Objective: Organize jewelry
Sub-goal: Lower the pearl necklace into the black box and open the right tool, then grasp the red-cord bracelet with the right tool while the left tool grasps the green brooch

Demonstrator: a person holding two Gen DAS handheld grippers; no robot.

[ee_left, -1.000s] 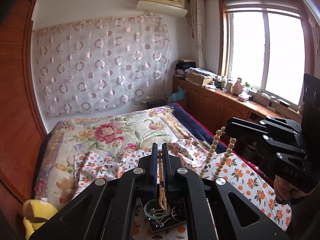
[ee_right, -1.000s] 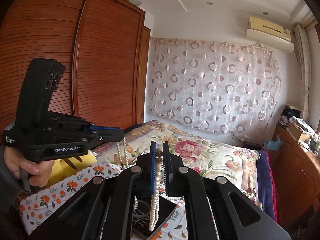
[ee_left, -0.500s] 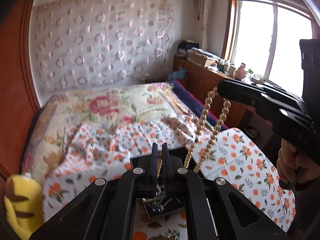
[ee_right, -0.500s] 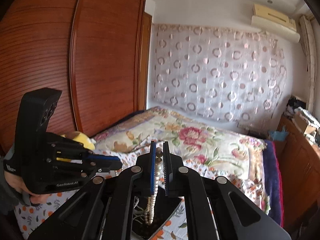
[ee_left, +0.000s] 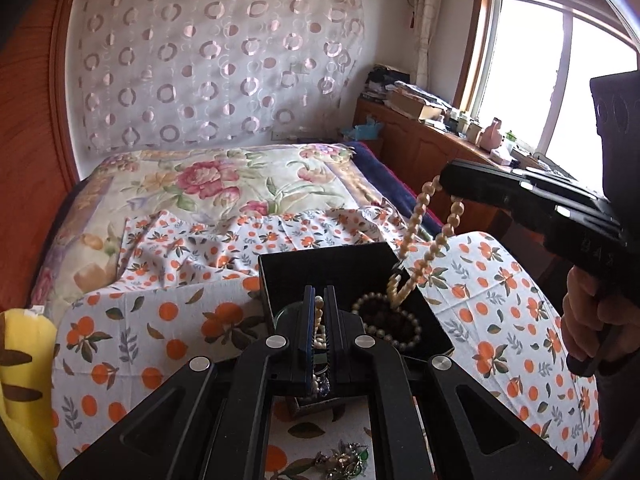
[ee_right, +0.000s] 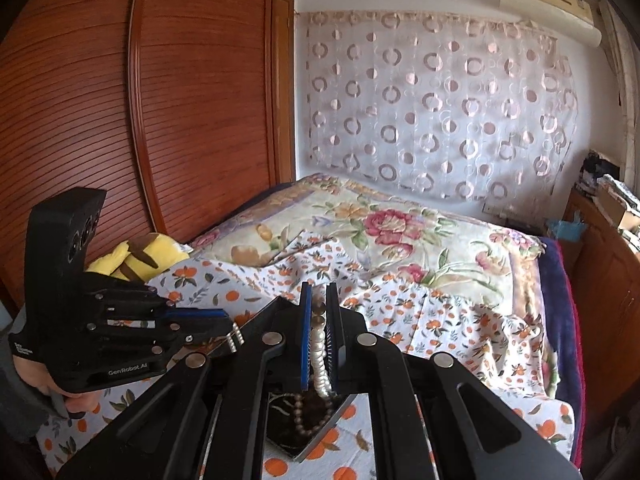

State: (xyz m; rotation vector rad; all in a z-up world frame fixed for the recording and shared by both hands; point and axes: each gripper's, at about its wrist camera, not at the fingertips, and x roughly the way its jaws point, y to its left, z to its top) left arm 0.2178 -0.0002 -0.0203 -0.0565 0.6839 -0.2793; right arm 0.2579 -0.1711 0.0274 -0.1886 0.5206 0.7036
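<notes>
You held both claws nose-down. Left claw (ee_left: 319, 312) pinched tight on pearl strand (ee_left: 416, 232); right claw (ee_right: 319, 320) pinched same strand. Your hands gripped handles.

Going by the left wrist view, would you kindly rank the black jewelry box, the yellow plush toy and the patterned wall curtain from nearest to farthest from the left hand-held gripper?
1. Black jewelry box: directly under and ahead of the left hand-held gripper, on the orange-print cloth.
2. Yellow plush toy: at the bed's left edge.
3. Patterned wall curtain: on the far wall beyond the bed.
</notes>
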